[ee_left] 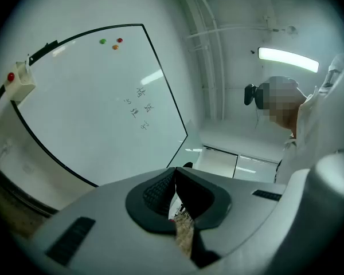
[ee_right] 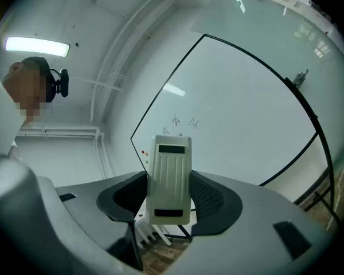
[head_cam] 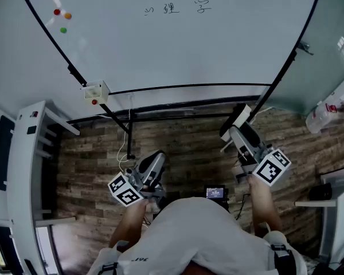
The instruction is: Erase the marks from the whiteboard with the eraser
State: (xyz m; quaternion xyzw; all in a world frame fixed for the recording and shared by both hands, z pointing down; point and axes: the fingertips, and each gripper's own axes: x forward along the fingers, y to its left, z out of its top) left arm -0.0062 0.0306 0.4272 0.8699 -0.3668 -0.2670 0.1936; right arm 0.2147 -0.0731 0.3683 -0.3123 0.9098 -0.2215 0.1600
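Note:
A large whiteboard (head_cam: 178,39) on a black stand carries small handwritten marks (head_cam: 171,7) near its top; they also show as marks (ee_right: 178,125) in the right gripper view. My right gripper (ee_right: 171,199) is shut on a cream ribbed eraser (ee_right: 170,179), held upright between the dark pads and pointed at the board. In the head view that eraser (head_cam: 236,121) pokes out near the board's lower right corner. My left gripper (ee_left: 175,196) is shut with nothing in it, held low over the floor at left (head_cam: 155,165).
Three coloured magnets (head_cam: 62,17) sit at the board's upper left. A small white box with a red button (head_cam: 96,91) hangs at its lower left edge. A white rack (head_cam: 28,171) stands left, a plastic bottle (head_cam: 324,110) right. The floor is wood planks (head_cam: 189,148).

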